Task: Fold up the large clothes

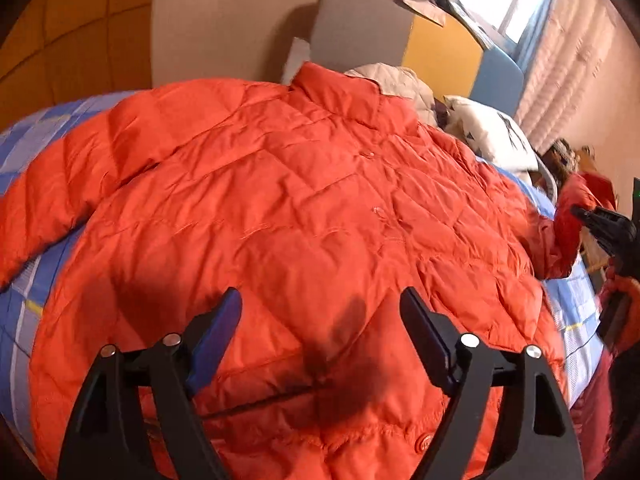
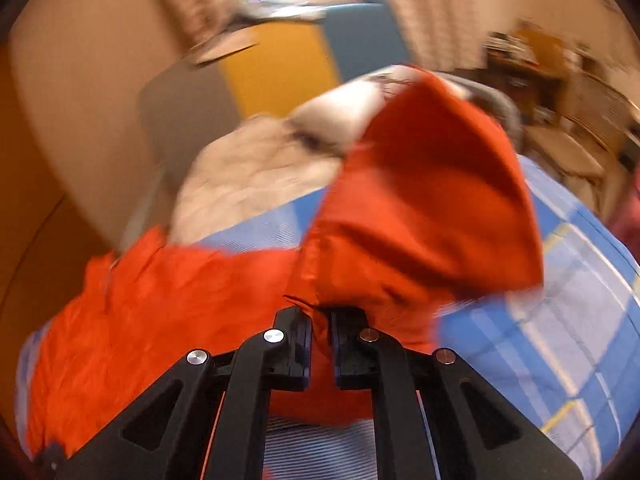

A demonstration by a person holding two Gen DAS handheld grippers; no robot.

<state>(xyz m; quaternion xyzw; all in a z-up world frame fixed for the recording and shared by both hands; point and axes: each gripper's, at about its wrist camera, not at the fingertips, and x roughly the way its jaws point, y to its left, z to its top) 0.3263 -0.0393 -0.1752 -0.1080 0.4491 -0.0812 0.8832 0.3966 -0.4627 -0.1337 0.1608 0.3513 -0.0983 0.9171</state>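
A large orange quilted jacket (image 1: pixel 288 208) lies spread front-up on a bed, collar toward the far end. My left gripper (image 1: pixel 320 308) is open and empty, hovering over the jacket's lower front. One sleeve (image 1: pixel 52 200) lies out to the left. My right gripper (image 2: pixel 320 320) is shut on the other sleeve (image 2: pixel 432 208) and holds it lifted above the bed; that view is motion-blurred. The right gripper also shows at the right edge of the left wrist view (image 1: pixel 592 220), beside the raised sleeve (image 1: pixel 568 216).
The bed has a blue checked sheet (image 2: pixel 568 288). A beige garment (image 1: pixel 396 80) and a white pillow (image 1: pixel 492 136) lie at the far end. A grey, yellow and blue headboard (image 1: pixel 440 48) stands behind. A cluttered shelf (image 2: pixel 560 92) is at right.
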